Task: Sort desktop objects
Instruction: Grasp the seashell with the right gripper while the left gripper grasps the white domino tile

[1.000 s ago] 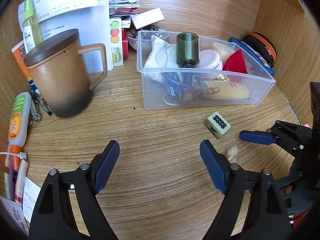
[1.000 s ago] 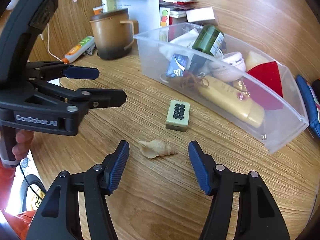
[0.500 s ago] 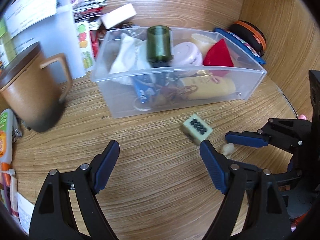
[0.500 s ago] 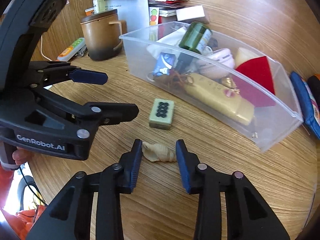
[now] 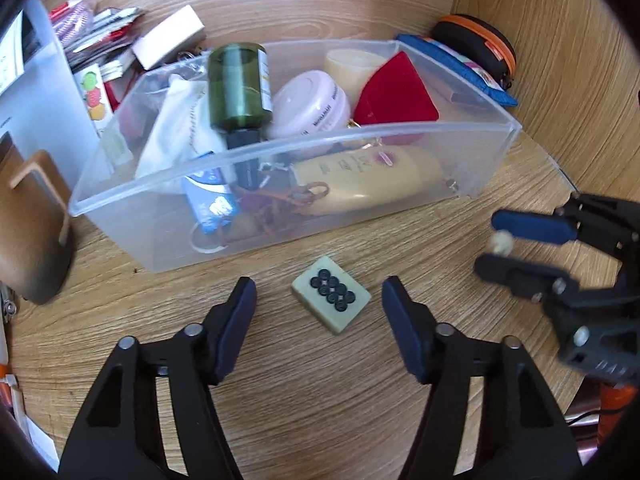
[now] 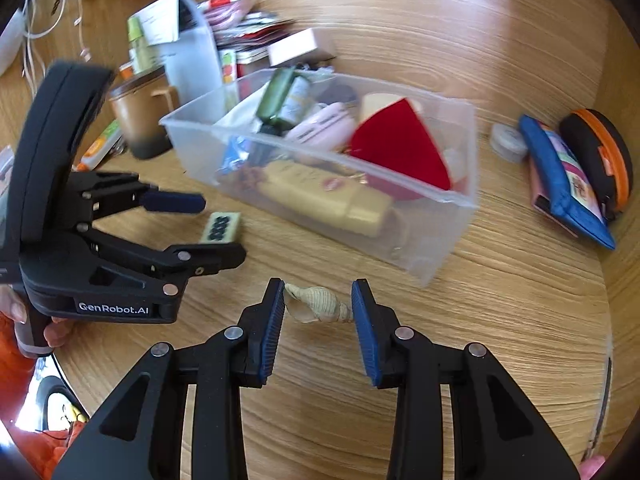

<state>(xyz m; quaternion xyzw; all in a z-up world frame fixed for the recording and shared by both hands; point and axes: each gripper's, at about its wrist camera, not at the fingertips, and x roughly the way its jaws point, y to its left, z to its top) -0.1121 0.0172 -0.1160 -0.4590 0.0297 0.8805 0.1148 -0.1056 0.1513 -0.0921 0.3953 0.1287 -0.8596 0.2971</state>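
Inside clear bin (image 5: 280, 216), green bottle (image 5: 238, 84), red pouch (image 5: 394, 94); right tongs (image 6: 318, 306) clamped on seashell (image 6: 316, 304), left tongs (image 5: 318, 308) closing around untouched tile (image 5: 331, 298).

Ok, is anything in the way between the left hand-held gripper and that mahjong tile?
Nothing visible. The mahjong tile lies on bare desk between the closing jaws of the left hand-held gripper, pads not yet touching it. The clear bin stands beyond it.

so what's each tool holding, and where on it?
Right tool: seashell, pinched end to end. Left tool: nothing held, jaws closing around the mahjong tile.
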